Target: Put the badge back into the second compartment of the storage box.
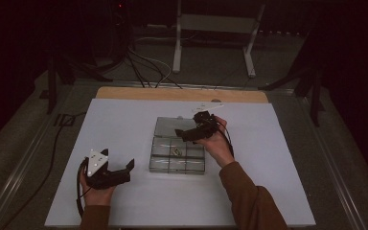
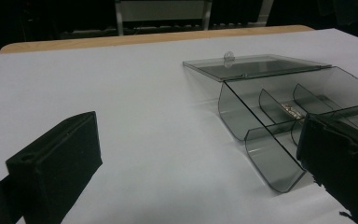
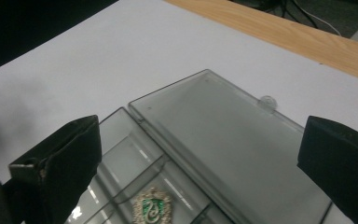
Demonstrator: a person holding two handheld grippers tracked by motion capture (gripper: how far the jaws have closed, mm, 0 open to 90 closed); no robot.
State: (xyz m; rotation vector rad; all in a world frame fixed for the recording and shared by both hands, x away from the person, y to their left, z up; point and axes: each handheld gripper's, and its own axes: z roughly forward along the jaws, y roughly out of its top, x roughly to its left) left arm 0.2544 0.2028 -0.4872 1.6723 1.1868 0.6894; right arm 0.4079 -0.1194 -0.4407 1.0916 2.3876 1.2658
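Hovering over the clear plastic box [image 1: 177, 148] at frame centre, right gripper [image 1: 195, 128] has jaws apart, empty. Box lid [image 3: 223, 140] lies open flat; a green badge [image 3: 152, 208] sits in one compartment. Left gripper [image 1: 120, 168], lower left on the worktop [image 1: 124, 124], gapes empty.

Clear smoky plastic compartment box [image 1: 177, 155], lying open near the middle of my table, hinged lid [image 1: 173, 126] folded flat behind it. One middle compartment held a small green-and-silver crest badge [image 3: 152, 206], lying flat.
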